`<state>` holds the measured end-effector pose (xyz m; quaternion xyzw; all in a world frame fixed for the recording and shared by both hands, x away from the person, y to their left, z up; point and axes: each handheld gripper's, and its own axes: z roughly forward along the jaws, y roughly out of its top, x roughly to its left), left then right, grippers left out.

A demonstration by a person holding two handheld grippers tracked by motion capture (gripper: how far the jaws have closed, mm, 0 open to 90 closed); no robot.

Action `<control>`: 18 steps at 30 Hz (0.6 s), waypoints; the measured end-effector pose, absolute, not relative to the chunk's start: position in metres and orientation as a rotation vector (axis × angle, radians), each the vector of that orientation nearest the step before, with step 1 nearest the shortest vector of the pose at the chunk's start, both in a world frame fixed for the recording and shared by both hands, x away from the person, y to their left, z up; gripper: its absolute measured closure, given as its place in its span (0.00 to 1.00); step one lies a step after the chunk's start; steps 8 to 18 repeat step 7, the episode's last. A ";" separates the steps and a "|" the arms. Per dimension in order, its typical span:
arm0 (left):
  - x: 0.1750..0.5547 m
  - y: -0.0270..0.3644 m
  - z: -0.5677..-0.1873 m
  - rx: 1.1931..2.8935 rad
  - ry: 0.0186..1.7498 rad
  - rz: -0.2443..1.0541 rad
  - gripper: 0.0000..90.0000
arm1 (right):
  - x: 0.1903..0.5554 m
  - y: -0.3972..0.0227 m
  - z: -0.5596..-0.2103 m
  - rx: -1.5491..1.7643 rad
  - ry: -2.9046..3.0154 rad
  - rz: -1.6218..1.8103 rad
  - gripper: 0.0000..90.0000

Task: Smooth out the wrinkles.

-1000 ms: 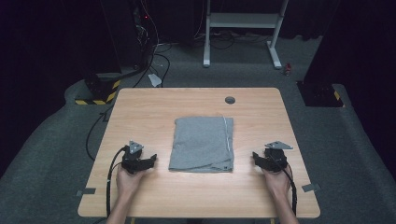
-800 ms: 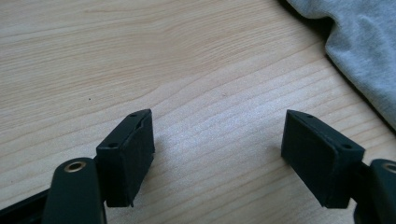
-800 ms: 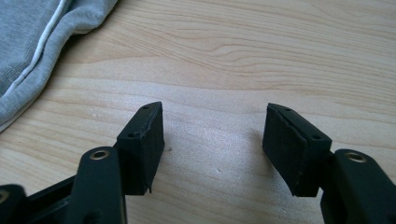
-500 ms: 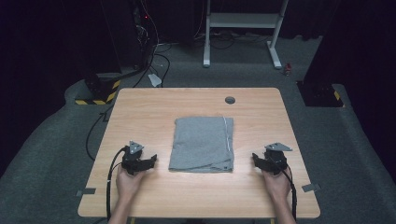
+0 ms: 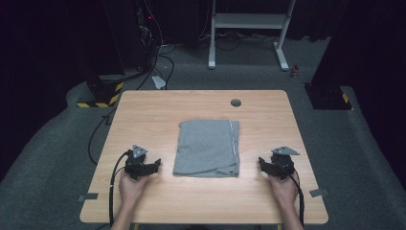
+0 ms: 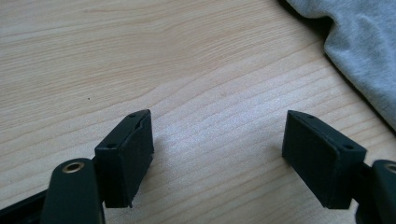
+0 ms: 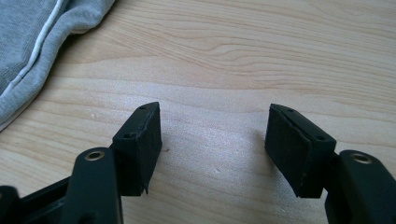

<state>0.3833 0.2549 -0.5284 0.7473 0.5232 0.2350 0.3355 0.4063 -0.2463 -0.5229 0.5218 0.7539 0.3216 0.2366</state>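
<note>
Grey folded cloth (image 5: 208,147) lay squared mid-counter (image 5: 143,110) in the high view, apparently done, while the left gripper (image 6: 217,154) view and right gripper (image 7: 212,149) view showed fingers released, empty, just beside its edges.

Light wooden table (image 5: 143,110) with rounded corners and a round grey cable hole (image 5: 235,102) near the far edge. Grey carpet floor (image 5: 62,143) all around, dark beyond. White metal frame (image 5: 249,21) on two feet at the back. Black cables (image 5: 160,57) trailing across the floor. Black-and-yellow striped blocks (image 5: 98,98) left and right. Grey tape strips (image 5: 318,192) beside the near corners.
</note>
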 end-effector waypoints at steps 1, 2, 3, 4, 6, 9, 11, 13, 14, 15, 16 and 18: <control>0.383 0.255 -0.528 1.950 1.365 0.613 0.27 | 0.406 -0.246 -0.523 1.430 2.067 0.882 0.40; 0.383 0.255 -0.528 1.951 1.364 0.613 0.27 | 0.406 -0.246 -0.523 1.428 2.068 0.882 0.40; 0.383 0.255 -0.528 1.950 1.365 0.613 0.27 | 0.406 -0.246 -0.523 1.428 2.068 0.882 0.40; 0.383 0.255 -0.528 1.952 1.364 0.613 0.27 | 0.406 -0.246 -0.523 1.428 2.068 0.882 0.40; 0.383 0.255 -0.528 1.952 1.364 0.613 0.27 | 0.406 -0.246 -0.523 1.428 2.068 0.882 0.40; 0.383 0.255 -0.528 1.949 1.365 0.613 0.27 | 0.406 -0.246 -0.523 1.428 2.068 0.882 0.40; 0.383 0.255 -0.528 1.949 1.365 0.613 0.27 | 0.406 -0.246 -0.523 1.428 2.068 0.882 0.40; 0.383 0.255 -0.528 1.949 1.365 0.613 0.27 | 0.406 -0.246 -0.523 1.428 2.068 0.882 0.40; 0.383 0.255 -0.528 1.949 1.365 0.613 0.27 | 0.406 -0.246 -0.523 1.428 2.068 0.882 0.40; 0.383 0.255 -0.528 1.949 1.365 0.613 0.27 | 0.406 -0.246 -0.523 1.428 2.068 0.882 0.40; 0.383 0.255 -0.528 1.949 1.365 0.613 0.27 | 0.406 -0.246 -0.523 1.428 2.068 0.882 0.40; 0.383 0.255 -0.528 1.949 1.365 0.613 0.27 | 0.406 -0.246 -0.523 1.428 2.068 0.882 0.40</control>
